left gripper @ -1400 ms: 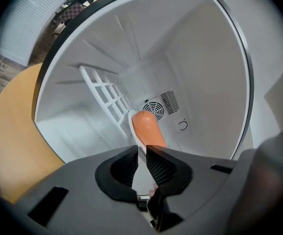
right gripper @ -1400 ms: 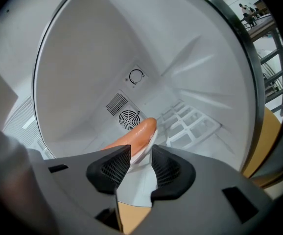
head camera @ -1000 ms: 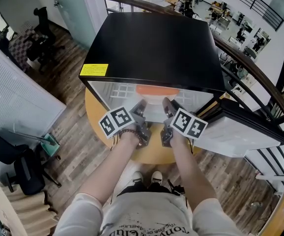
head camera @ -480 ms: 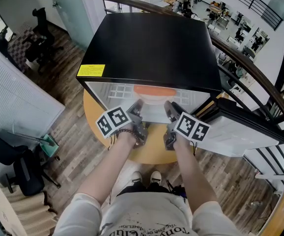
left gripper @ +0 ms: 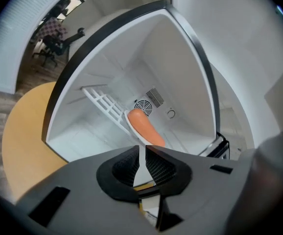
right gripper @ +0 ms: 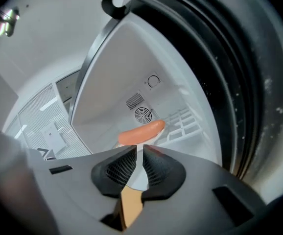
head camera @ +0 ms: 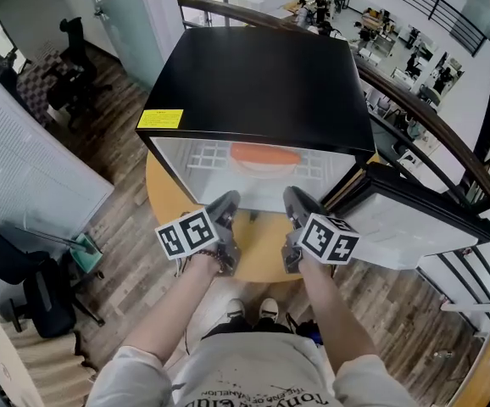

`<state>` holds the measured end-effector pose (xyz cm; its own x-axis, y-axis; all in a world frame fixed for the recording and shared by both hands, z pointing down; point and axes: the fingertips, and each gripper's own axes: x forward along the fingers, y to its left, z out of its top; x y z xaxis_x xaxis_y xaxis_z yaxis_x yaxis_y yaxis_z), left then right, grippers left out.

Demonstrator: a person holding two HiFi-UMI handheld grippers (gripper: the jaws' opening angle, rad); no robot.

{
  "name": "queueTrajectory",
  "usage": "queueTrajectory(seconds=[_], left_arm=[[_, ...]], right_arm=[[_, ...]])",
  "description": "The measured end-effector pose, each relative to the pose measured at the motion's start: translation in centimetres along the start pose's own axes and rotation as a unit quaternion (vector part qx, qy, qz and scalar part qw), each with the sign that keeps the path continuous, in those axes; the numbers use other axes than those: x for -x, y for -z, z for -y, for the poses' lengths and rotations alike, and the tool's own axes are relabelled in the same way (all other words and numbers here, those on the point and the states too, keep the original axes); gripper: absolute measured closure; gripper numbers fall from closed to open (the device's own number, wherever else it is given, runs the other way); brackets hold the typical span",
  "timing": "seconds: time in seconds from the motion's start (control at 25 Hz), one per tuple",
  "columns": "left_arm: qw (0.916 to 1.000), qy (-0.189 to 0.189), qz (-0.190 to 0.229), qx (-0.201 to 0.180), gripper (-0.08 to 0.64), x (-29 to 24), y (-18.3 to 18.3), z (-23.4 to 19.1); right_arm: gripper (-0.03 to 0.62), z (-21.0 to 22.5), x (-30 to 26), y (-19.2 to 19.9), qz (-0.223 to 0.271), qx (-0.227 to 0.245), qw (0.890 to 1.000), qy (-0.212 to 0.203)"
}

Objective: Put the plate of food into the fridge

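A white plate with a long orange piece of food rests on the wire shelf inside the open black fridge. Both gripper views show the food well ahead of the jaws. My left gripper hangs outside the fridge opening over the round wooden table, its jaws a narrow gap apart and empty. My right gripper is beside it, also outside; its jaws are closing with nothing between them.
The fridge door stands swung open to the right, close to my right gripper. A curved wooden railing runs behind and to the right. Office chairs stand on the wood floor at left.
Both grippers have drawn back out of the fridge toward me, away from the plate, which stays on the shelf. The right jaws have narrowed.
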<state>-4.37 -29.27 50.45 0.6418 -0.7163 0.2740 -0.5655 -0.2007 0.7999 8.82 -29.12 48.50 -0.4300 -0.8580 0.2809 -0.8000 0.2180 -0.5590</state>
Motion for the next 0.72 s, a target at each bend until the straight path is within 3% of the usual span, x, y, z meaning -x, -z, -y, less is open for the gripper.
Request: queueTrajectory(seconds=[0.24, 0.48, 0.6, 0.72], left_arm=[[0.9925, 0.009, -0.026, -0.119, 0.531, 3.1, 2.8, 1.9], [0.9634, 0.001, -0.031, -0.266, 0.535, 7.4, 5.6, 4.5], [0.9535, -0.012, -0.029, -0.300, 0.535, 9.6, 7.9, 4.9], [0.9510, -0.025, -0.032, -0.307, 0.535, 11.4, 10.4, 4.5]], right_arm=[[0.557, -2.9, 3.3, 2.2, -0.014, 0.065, 0.997, -0.032], [0.565, -4.5, 8.2, 5.2, -0.026, 0.122, 0.992, -0.032], [0.565, -5.1, 10.6, 7.5, -0.036, 0.131, 0.990, -0.028], [0.565, -5.4, 12.5, 9.6, -0.044, 0.141, 0.989, -0.018]])
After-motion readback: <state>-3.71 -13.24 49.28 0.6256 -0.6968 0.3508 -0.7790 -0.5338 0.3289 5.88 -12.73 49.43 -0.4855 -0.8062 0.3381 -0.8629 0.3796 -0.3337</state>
